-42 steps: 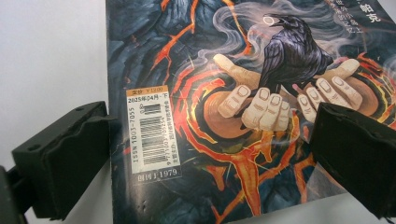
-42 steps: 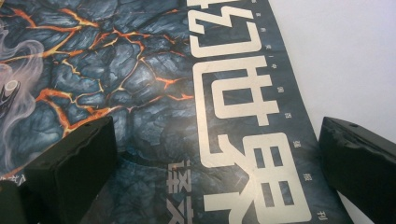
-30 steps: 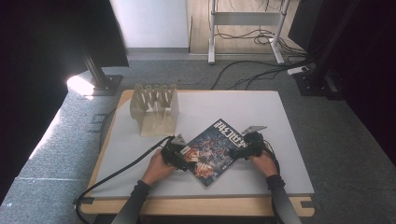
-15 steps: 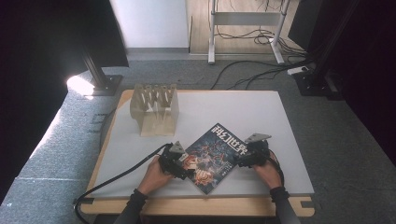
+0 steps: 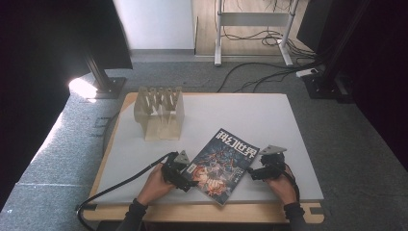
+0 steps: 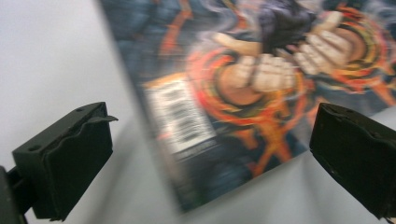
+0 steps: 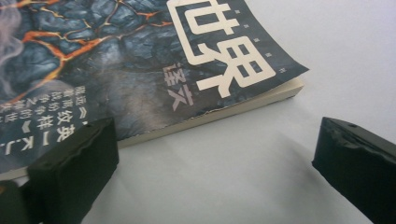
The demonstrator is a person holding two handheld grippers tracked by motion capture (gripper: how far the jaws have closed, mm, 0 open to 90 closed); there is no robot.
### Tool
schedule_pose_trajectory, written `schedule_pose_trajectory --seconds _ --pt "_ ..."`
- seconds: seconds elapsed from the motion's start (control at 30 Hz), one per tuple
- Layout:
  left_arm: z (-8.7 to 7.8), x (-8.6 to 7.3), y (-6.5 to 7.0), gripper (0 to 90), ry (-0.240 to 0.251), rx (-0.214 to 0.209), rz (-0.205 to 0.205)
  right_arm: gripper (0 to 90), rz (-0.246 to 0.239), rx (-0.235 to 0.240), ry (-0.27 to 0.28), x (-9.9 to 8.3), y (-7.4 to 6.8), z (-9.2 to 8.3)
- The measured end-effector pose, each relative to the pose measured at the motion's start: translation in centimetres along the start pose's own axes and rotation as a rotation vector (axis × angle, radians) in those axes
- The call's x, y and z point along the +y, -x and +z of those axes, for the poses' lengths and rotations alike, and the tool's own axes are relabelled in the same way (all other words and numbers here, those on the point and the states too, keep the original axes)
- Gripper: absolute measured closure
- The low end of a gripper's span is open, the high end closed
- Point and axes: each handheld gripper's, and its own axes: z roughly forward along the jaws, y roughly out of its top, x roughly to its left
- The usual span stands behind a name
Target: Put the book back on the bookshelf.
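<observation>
On magazine (image 5: 223,165) cover: "科幻世界", w/ barcode (image 6: 179,113).

Magazine (image 5: 222,165): glossy paper cover, worn edge; table (image 5: 250,113): smooth matt white; rack (image 5: 159,113): pale wood.

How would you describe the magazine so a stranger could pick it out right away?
On the white table, look at the near edge, between the two grippers. The magazine lies flat and askew there, with a dark blue and orange cover and big pale lettering, unlike the plain wooden rack farther back.

Evenly lit on the white tabletop (image 5: 250,115), dark at both sides, with a bright patch on the floor (image 5: 82,89) at left. Blurred magazine cover (image 6: 243,93) in the left gripper view; sharp in the right.
</observation>
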Motion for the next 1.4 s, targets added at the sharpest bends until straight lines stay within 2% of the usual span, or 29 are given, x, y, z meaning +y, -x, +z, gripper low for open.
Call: schedule_pose_trajectory --seconds 0.1,0.13,0.2,0.23,0.27,0.37,0.43,0.47,0.53,0.73,1.0,1.17,1.4 --pt "-1.1 -0.2 -1.5 0.0 0.003 0.07 -0.01 0.0 -0.008 -0.004 0.0 -0.1 0.0 0.1" --pt "-1.1 -0.2 -1.5 0.0 0.003 0.07 -0.01 0.0 -0.008 -0.004 0.0 -0.1 0.0 0.1" --pt "-1.5 -0.6 -2.9 0.0 -0.01 0.115 -0.036 0.0 -0.007 0.0 0.001 -0.1 0.1 0.2" --pt "-1.7 -1.0 -4.2 0.0 -0.013 0.141 -0.065 0.0 -0.008 0.001 0.0 -0.1 0.1 0.2" --pt "-1.7 -1.0 -4.2 0.0 -0.013 0.141 -0.065 0.0 -0.008 0.001 0.0 -0.1 0.1 0.2" --pt "-1.2 -1.7 -5.9 0.0 -0.017 0.162 -0.108 0.0 -0.009 0.004 -0.01 0.2 0.2 0.3" --pt "-0.6 -2.0 -6.1 0.0 -0.023 0.154 -0.114 0.0 -0.013 -0.008 -0.014 0.5 0.2 0.6" --pt "-0.4 -2.0 -6.2 0.0 0.001 0.134 -0.127 0.0 -0.011 -0.011 -0.014 0.7 0.2 0.7" --pt "0.0 -2.0 -5.8 0.0 0.035 0.139 -0.119 0.0 -0.008 -0.016 -0.014 1.0 0.3 1.0" --pt "0.0 -2.0 -4.9 0.0 0.028 0.125 -0.1 0.0 -0.008 -0.031 -0.026 2.0 0.7 1.8" --pt "0.2 -2.0 -2.4 0.0 0.028 0.072 -0.037 0.0 0.032 -0.029 -0.04 3.9 2.3 3.8" --pt "0.4 -1.8 -1.8 0.0 0.036 0.048 -0.011 0.0 0.022 -0.025 -0.052 5.2 2.9 5.0" --pt "1.3 -0.9 -0.3 0.0 0.039 -0.012 0.055 0.0 0.01 -0.039 -0.058 7.1 3.3 6.7"
